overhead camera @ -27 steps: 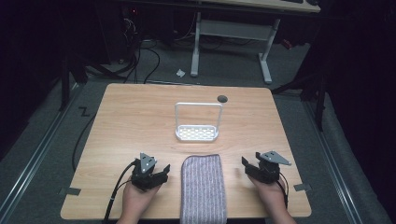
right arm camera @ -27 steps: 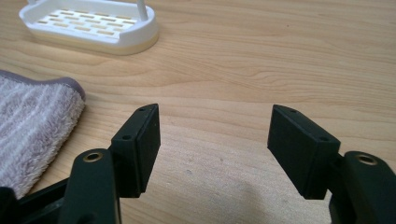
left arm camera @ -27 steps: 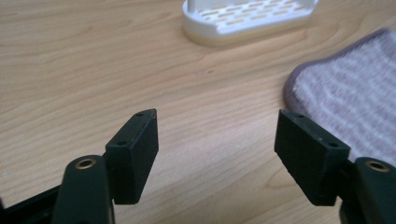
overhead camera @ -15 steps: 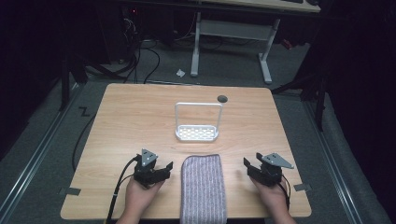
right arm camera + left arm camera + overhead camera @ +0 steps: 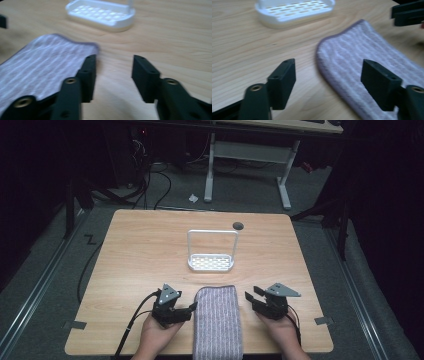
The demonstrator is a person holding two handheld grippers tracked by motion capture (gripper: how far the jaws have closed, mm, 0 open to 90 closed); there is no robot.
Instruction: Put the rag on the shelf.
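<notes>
A folded grey-lilac striped towel (image 5: pixel 218 320) lies lengthwise at the table's front edge, its near end hanging over it. My left gripper (image 5: pixel 192 308) sits just left of the towel, held by a hand. In the left gripper view its jaws (image 5: pixel 329 82) stand wide open, with the towel's (image 5: pixel 367 65) rounded far corner between them, untouched. My right gripper (image 5: pixel 251 297) is just right of the towel. Its jaws (image 5: pixel 113 75) are open over bare wood, with the towel (image 5: pixel 47 62) beside its left jaw.
A white perforated rack (image 5: pixel 211 262) with a tall wire handle stands at the table's middle, beyond the towel. A round dark hole (image 5: pixel 238 225) sits near the far edge. Cables trail from the grippers at the front. Desk legs and cables lie on the floor behind.
Both grippers have edged inward toward the towel's sides. The towel and the rack have stayed put.
</notes>
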